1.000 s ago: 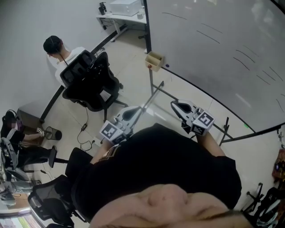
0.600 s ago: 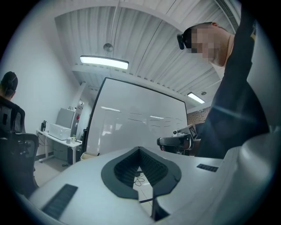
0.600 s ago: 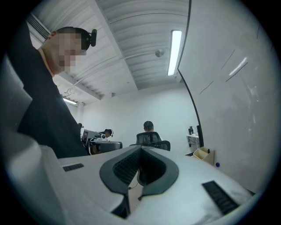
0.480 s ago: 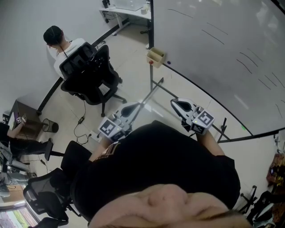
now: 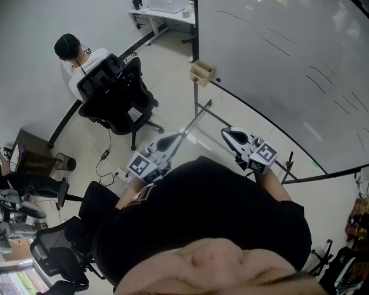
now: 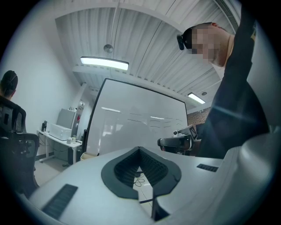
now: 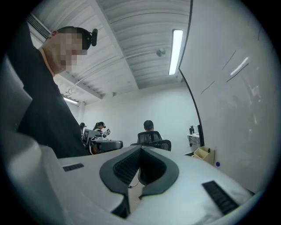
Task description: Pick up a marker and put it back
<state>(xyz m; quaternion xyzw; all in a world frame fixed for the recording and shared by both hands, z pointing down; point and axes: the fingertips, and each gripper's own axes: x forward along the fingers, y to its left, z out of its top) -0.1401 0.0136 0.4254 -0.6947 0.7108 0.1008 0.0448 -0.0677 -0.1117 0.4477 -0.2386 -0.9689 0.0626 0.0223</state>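
Note:
No marker shows clearly in any view. A small tan holder box [image 5: 202, 72] hangs at the lower left edge of the whiteboard [image 5: 288, 69], with something red at its front and a blue dot [image 5: 217, 80] beside it. My left gripper [image 5: 174, 139] is raised in front of my chest, shut, with nothing between its jaws. My right gripper [image 5: 225, 133] is level with it, also shut and empty. Both stand well short of the box. The box [image 7: 202, 153] also shows in the right gripper view, and the whiteboard [image 6: 131, 123] fills the left gripper view.
A person [image 5: 72, 49] sits in a black office chair [image 5: 115, 98] at the left, back turned. A desk [image 5: 161, 14] with a white box stands in the far corner. More chairs [image 5: 57, 253] crowd the lower left. The whiteboard's stand legs [image 5: 202, 115] cross the floor ahead.
The head view has shifted a little, so the room sits slightly differently in frame. Both grippers have kept their places before my chest and stayed shut.

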